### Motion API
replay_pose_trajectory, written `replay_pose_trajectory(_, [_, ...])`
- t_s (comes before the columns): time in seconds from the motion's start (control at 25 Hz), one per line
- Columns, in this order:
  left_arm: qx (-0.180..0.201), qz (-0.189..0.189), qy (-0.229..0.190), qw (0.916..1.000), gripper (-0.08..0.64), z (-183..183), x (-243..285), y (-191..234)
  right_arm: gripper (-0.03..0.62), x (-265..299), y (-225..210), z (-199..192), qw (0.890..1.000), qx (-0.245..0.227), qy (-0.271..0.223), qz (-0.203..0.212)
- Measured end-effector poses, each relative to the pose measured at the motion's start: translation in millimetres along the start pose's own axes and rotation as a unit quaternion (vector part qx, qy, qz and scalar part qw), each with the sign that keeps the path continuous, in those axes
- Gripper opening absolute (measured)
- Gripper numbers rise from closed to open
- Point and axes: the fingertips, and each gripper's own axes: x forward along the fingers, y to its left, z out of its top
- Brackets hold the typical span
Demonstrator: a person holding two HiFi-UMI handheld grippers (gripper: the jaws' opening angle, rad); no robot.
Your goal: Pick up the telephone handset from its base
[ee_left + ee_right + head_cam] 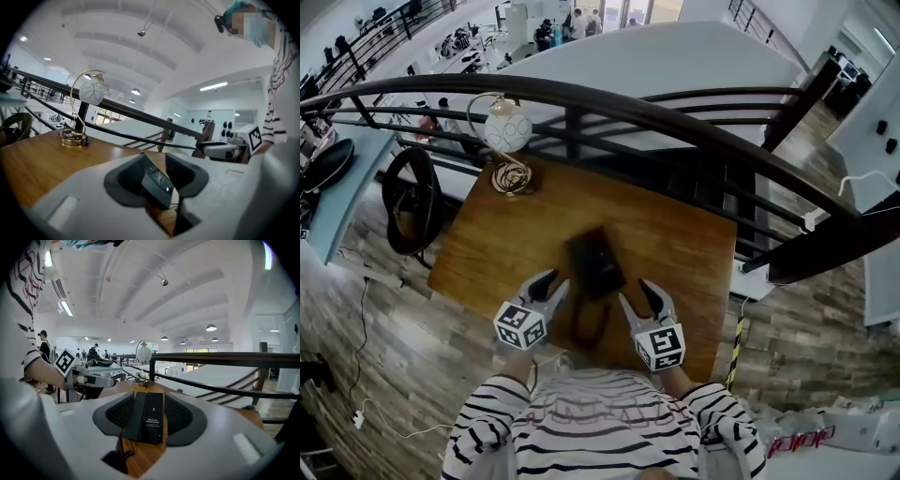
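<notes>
The black telephone (595,261) lies flat near the middle of the wooden table (487,253), with its handset resting on the base. Its dark cord (591,323) loops toward the near edge. In the head view my left gripper (551,284) is just left of the phone's near end and my right gripper (639,295) is just right of it. Both stand open with nothing held. In the left gripper view the phone (157,185) shows ahead between the open jaws. The right gripper view shows the phone (147,417) lengthwise beyond its jaws, with the handset (131,416) as its left strip.
A lamp with a white globe (508,129) on a gold coil base (512,178) stands at the table's far left corner. A dark curved railing (675,117) runs right behind the table. A black round chair (411,197) sits off the table's left edge.
</notes>
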Motion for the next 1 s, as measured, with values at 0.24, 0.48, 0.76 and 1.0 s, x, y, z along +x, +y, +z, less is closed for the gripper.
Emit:
replay_pose_trajectory(0.24, [-0.017,0.023,0.021,0.9994,0.139,-23,29,21,0.19,37,-16,-29,0.999,-0.02,0.031,0.023])
replay_pose_trajectory(0.48, [-0.064,0.031,0.046,0.9964,0.15,-45,54,36,0.19,70,-26,-59,0.995,-0.029,0.075,0.05])
replay_pose_trajectory(0.76, [-0.082,0.039,0.078,0.9928,0.155,-71,78,56,0.186,101,-33,-92,0.988,-0.058,0.117,0.079])
replay_pose_trajectory(1.0, [-0.114,0.032,0.091,0.9887,0.17,-83,95,58,0.166,109,-33,-111,0.981,-0.094,0.136,0.1])
